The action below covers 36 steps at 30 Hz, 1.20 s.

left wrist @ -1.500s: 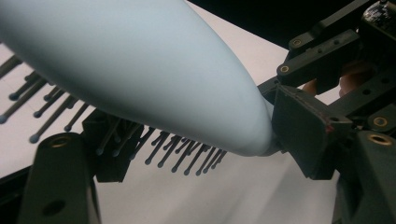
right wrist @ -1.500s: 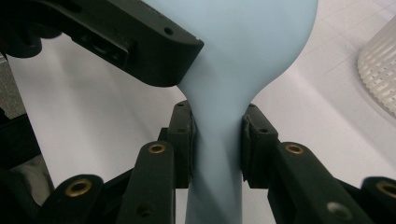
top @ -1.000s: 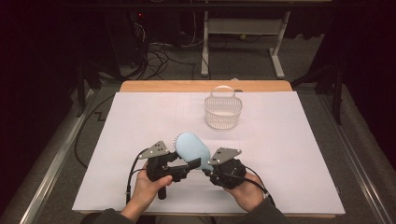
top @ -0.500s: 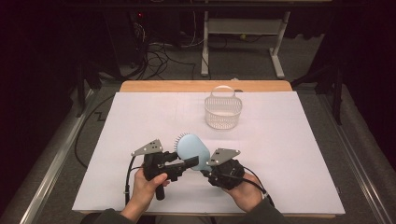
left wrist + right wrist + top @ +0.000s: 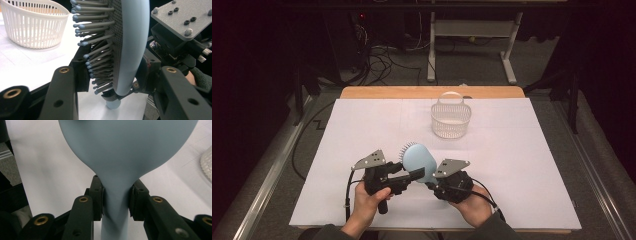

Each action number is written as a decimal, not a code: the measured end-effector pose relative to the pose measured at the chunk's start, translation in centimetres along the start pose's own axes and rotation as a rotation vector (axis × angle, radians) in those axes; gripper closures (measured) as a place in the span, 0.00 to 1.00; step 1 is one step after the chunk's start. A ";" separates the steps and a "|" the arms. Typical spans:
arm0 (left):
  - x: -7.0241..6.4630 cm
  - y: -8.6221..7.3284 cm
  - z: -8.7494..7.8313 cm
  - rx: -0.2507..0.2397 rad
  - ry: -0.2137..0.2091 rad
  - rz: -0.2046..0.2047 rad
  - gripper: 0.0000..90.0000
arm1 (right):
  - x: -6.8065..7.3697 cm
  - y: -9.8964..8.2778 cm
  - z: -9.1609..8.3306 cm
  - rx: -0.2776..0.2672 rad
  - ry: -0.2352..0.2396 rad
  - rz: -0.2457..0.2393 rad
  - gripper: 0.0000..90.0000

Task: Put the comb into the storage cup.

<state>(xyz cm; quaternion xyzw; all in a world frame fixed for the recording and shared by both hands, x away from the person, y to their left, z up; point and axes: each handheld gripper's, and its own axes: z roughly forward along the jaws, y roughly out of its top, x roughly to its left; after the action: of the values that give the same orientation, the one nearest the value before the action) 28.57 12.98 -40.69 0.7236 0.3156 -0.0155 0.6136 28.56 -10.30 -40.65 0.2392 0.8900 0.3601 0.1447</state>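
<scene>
Since the earlier frame, left tool (image 5: 412,176) has been closing onto the hairbrush (image 5: 419,159) head; right tool (image 5: 432,184) clamps its handle neck. Brush is held upright above the near surface (image 5: 522,165); basket (image 5: 451,119) far. Left grip should seat before right releases.

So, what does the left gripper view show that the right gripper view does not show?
The left gripper view shows the hairbrush edge-on, its bristles pointing left, the whole white basket behind it, and the right gripper beyond the brush. The right gripper view shows the smooth back of the brush and its neck clamped between that gripper's pads. Both show the blue brush, the white table cover and some of the basket.
</scene>
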 end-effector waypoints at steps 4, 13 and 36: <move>-0.1 0.1 -0.2 -0.003 0.000 0.008 0.59 | 0.1 0.0 -0.1 -0.011 0.001 -0.005 0.77; 0.0 0.6 -1.2 -0.049 0.017 0.011 0.60 | 0.1 -0.2 -0.4 -0.028 0.006 0.003 0.63; 0.6 0.8 -2.5 -0.087 0.076 0.006 0.60 | -1.9 -2.3 -1.2 -0.159 -0.006 0.065 0.41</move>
<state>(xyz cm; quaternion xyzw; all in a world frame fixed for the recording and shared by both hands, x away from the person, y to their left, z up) 28.56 15.43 -39.65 0.6972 0.3368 0.0274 0.6323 28.92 -13.42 -41.28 0.2568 0.8500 0.4334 0.1542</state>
